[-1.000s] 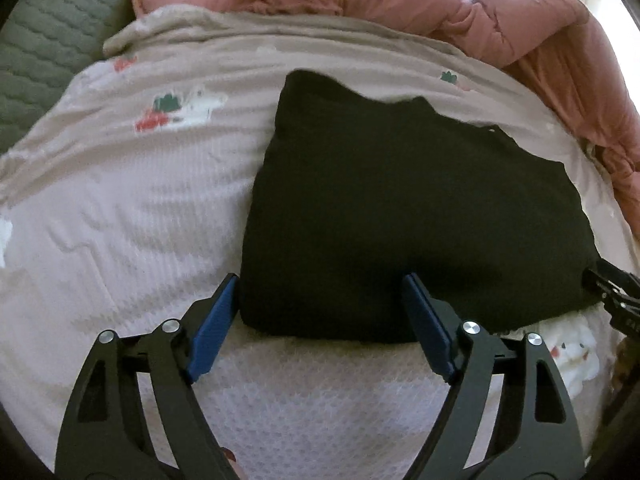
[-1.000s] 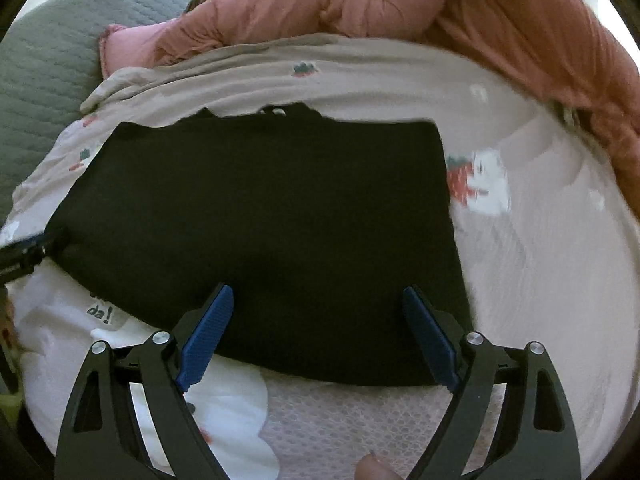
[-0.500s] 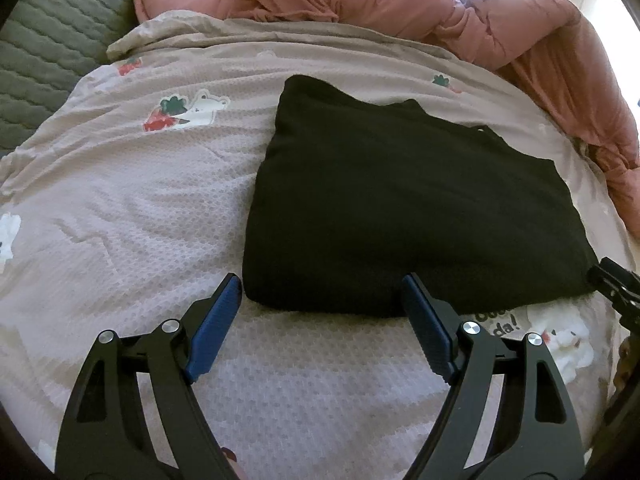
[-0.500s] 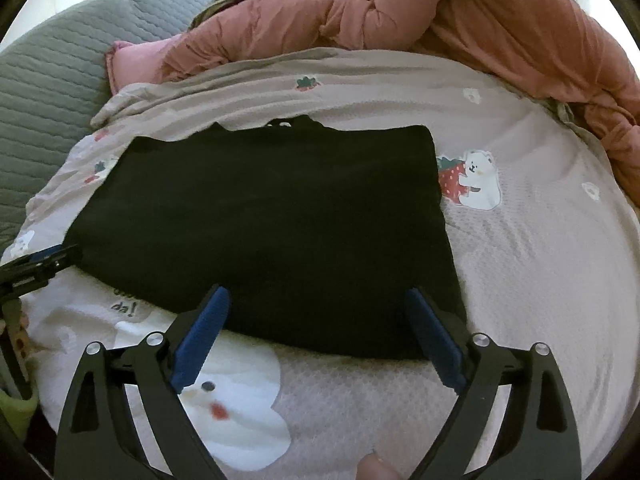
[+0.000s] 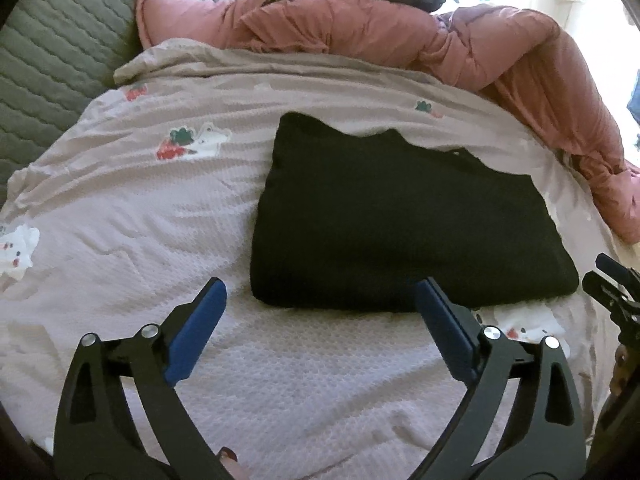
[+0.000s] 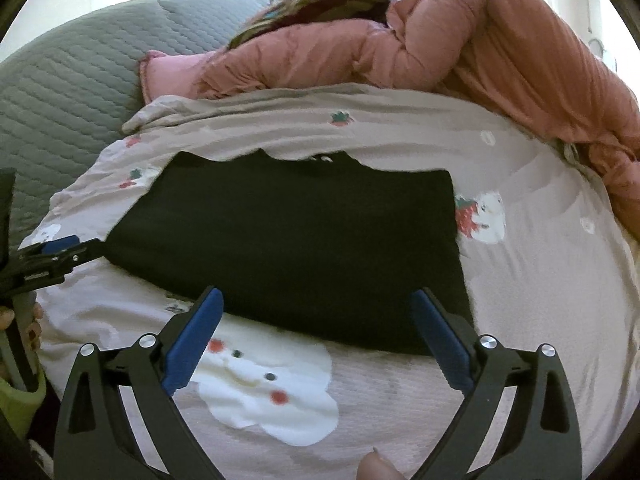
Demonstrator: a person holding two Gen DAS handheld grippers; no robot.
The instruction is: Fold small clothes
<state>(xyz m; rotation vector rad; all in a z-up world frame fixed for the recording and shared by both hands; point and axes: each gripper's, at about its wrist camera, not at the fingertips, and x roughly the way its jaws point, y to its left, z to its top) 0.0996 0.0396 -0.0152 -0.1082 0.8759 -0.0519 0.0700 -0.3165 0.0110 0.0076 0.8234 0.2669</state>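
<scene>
Black knit fabric, folded into a flat rectangle, is the task item: the black garment (image 5: 404, 236) lies on the bed, nearer the near edge than the far one. Its far edge is uneven, with a small pale mark that is too small to identify.

The supporting surface is a pale pink textured bedsheet (image 5: 132, 220) printed with strawberries and white bear-like figures; one large white figure (image 6: 268, 384) sits at the near edge, just in front of the garment. A pink puffy quilt (image 5: 400, 36) is heaped along the far edge and down the right side. A grey quilted panel (image 5: 52, 52) stands at the far left corner. A dark patterned cloth (image 6: 320, 4) lies on top of the quilt; its shape cannot be made out. Bright light washes out the room beyond the far edge.

The left gripper (image 5: 320, 308) is over the near edge, by the garment's near left corner. Its jaws have just been opening and stand wide apart; the garment's edge shows past them, untouched. The right gripper (image 6: 316, 312) is over the near edge toward the garment's right part. Its jaws have just been opening and stand wide apart, with no fabric pinched.

A fingertip (image 6: 376, 468) is cut off by the lower frame border of the right wrist view.
</scene>
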